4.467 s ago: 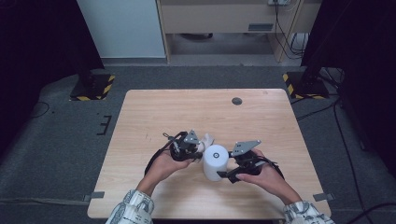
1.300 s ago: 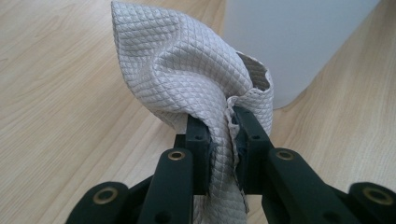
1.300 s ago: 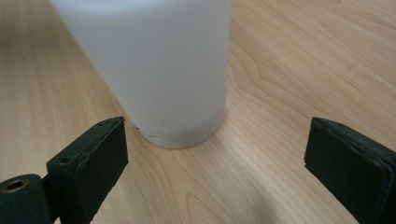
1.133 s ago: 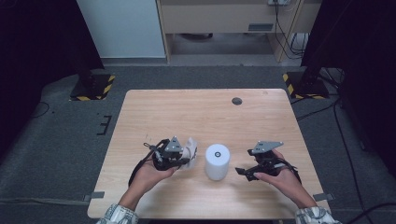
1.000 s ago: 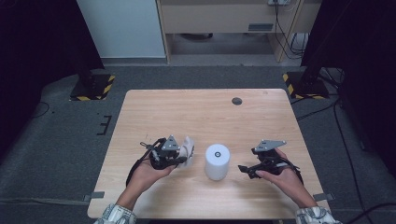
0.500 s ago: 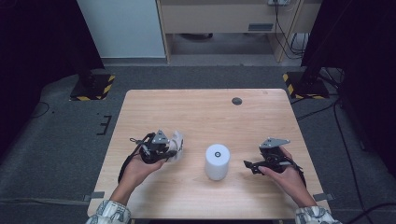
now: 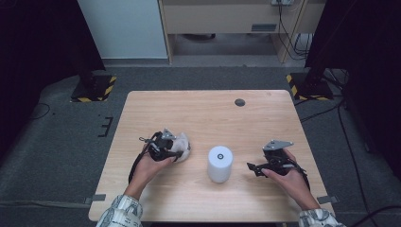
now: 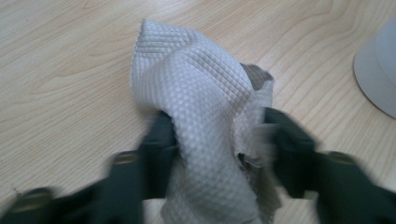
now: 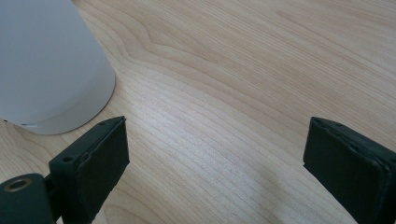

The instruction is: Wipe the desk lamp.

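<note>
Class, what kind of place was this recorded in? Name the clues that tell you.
Probably a lab or workshop: a bare wooden table on grey carpet, hazard-striped stand bases at either side, and loose cables by the back wall.

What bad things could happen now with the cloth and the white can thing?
The cloth sits between the left gripper's jaws, which have just been opening; it may snag on a jaw and get dragged. The white cylinder stands upright near the open right gripper; a bump could tip it.
</note>
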The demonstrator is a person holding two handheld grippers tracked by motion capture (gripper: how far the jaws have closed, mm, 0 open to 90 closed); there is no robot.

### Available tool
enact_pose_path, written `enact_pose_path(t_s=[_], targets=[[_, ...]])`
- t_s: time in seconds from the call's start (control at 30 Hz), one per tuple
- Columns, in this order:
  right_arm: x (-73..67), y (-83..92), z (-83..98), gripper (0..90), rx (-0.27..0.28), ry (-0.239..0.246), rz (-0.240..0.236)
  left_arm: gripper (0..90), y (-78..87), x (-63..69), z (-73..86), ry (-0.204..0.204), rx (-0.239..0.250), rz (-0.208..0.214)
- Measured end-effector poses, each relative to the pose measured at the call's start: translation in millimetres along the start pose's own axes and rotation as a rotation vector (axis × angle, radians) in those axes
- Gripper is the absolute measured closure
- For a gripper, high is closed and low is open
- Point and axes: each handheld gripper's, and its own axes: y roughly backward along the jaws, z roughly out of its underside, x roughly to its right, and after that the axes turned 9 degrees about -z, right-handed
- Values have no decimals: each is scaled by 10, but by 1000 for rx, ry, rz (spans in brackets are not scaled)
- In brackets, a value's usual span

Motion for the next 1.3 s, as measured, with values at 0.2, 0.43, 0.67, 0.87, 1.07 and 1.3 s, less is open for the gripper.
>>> enact_pose_path(t_s=[0.2,0.43,0.67,0.87,1.07,1.3], targets=[[15,8,7,72,2,-3,9,131,163,-16,-11,44,77,-8],[5,-7,10,72,-7,-9,15,50,387,-127,71,70,122,-56],[23,-4,15,72,-1,-19,32,48,515,-287,221,94,125,-90],[58,18,26,72,4,-38,58,48,588,-421,372,118,129,-141],[123,73,39,70,30,-65,108,49,631,-554,552,154,111,-169],[217,103,80,63,32,-93,164,59,549,-647,774,184,57,-222]])
